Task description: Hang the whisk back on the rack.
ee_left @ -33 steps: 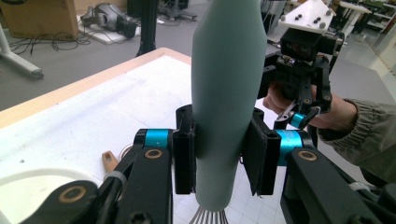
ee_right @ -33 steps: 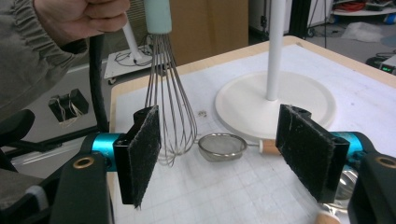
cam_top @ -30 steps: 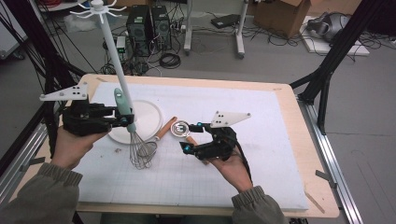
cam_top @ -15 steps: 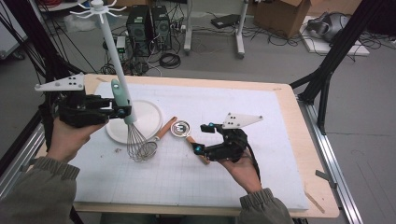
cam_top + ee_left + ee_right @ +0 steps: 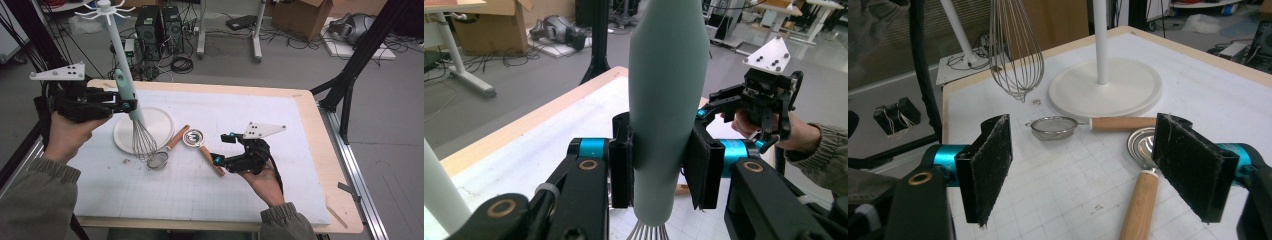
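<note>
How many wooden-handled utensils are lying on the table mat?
2. The small mesh strainer lies beside the white stand base, its handle pointing away from the person. The metal scoop lies just right of it, handle towards the right gripper.

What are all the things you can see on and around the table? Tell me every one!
whisk: 1, mint-green handle with silver wires, lifted above the mat beside the stand, held by the left gripper
stand: 1, white, round base and tall pole with hooks on top, left part of the mat
strainer: 1, silver mesh with wooden handle, lying in front of the stand's base
scoop: 1, shiny metal bowl with wooden handle, lying mid-mat
mat: 1, white with a grid, covering the table
table: 1, light wood
left gripper: 1, black, shut on the whisk's handle
right gripper: 1, black, open, over the scoop's handle
</note>
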### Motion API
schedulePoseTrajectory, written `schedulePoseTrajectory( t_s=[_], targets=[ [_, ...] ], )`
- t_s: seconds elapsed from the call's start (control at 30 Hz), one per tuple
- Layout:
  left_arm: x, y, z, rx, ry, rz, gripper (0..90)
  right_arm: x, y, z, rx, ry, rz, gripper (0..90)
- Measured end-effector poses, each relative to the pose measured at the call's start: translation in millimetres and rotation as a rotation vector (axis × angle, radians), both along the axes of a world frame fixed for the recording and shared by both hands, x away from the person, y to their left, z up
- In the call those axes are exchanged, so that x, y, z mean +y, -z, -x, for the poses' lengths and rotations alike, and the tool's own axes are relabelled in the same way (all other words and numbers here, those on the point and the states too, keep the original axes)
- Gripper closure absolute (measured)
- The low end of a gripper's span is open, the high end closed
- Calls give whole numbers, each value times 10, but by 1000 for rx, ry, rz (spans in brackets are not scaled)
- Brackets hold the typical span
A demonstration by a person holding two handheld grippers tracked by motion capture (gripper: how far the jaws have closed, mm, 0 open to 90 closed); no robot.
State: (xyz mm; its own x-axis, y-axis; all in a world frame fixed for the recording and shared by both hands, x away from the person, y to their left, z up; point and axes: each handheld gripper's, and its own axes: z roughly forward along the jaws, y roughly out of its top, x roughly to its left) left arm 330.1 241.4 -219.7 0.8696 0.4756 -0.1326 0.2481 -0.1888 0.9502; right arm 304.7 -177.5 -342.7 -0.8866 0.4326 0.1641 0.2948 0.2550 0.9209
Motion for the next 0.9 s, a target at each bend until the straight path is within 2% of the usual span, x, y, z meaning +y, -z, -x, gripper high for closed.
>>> schedulePoseTrajectory(
  t_s=[0.43, 0.9],
  targets=[
    [0, -182, -115, -10, -16, -12, 675, -82, 32, -25, 11, 17, 2, 219],
    [13, -283, -191, -11, -27, -14, 675, -83, 39, -45, 11, 17, 6, 216]
  ],
)
